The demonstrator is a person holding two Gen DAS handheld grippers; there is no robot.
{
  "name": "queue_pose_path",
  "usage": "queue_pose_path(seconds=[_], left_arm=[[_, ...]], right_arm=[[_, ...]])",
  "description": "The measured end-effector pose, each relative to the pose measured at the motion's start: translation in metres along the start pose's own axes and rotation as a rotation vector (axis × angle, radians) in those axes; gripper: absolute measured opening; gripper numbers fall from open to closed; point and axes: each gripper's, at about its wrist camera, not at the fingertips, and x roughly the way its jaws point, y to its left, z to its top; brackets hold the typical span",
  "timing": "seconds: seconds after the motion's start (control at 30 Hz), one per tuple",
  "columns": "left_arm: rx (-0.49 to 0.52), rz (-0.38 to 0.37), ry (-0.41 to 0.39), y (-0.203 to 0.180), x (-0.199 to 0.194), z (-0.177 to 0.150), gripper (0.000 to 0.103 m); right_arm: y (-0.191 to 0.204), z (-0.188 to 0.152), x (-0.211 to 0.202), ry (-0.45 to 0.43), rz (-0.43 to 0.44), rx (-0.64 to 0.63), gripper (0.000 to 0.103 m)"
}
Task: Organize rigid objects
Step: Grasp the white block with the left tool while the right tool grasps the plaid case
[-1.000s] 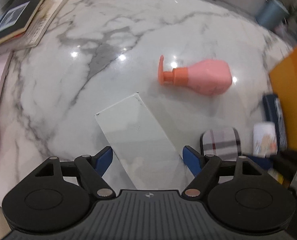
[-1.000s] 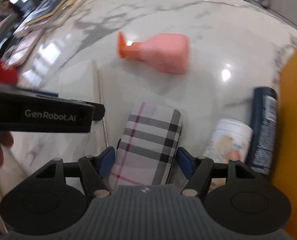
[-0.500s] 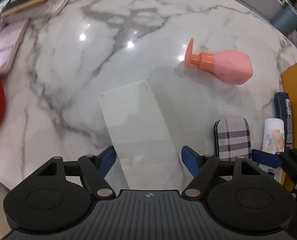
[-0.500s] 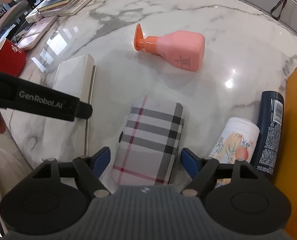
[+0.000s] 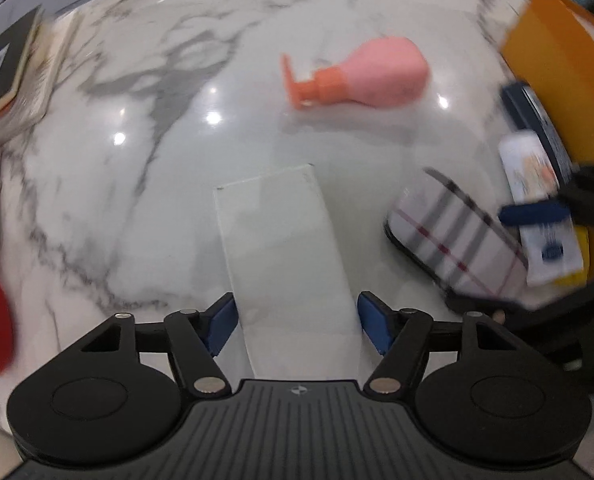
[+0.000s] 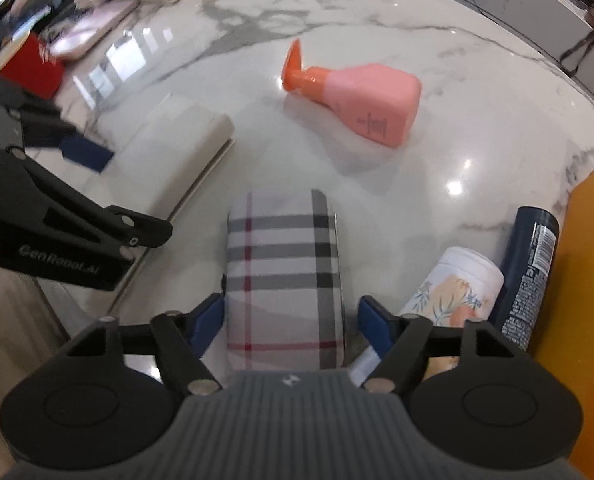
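A flat white box [image 5: 285, 248] lies on the marble table between the fingers of my left gripper [image 5: 297, 322], which is open around its near end. It shows in the right wrist view [image 6: 177, 148] too. A plaid case [image 6: 283, 276] lies between the fingers of my right gripper [image 6: 291, 324], open, close to both sides. The case also shows at the right of the left wrist view [image 5: 457, 240]. A pink pump bottle [image 6: 361, 102] with an orange pump lies on its side farther out, and in the left wrist view [image 5: 369, 74].
A white floral bottle [image 6: 453, 284] and a dark blue can [image 6: 531, 264] lie beside an orange box [image 6: 585, 280] at the right. A red cup [image 6: 31, 66], a pink pad [image 6: 93, 30] and stacked books [image 5: 5, 68] sit at the left.
Both grippers have moved in over their objects: the white box and the plaid case now reach deeper between the fingers. Both views have shifted and blurred.
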Motion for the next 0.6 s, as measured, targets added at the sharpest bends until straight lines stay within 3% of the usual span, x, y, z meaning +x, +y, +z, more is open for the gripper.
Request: queue_pose_path(seconds=[0.23,0.37,0.6], left_arm=[[-0.105,-0.003,-0.026,0.008,0.006,0.0,0.078],[-0.116,-0.006,-0.041,0.009,0.007,0.002,0.071],[-0.118,-0.004,-0.055,0.008,0.007,0.002,0.07]], right_arm=[[0.0,0.011,0.003,-0.044,0.014,0.041,0.074],[0.0,0.014,0.007,-0.039,0.02,0.059,0.07],[0.002,0.011,0.005,-0.072,-0.002,0.058,0.064]])
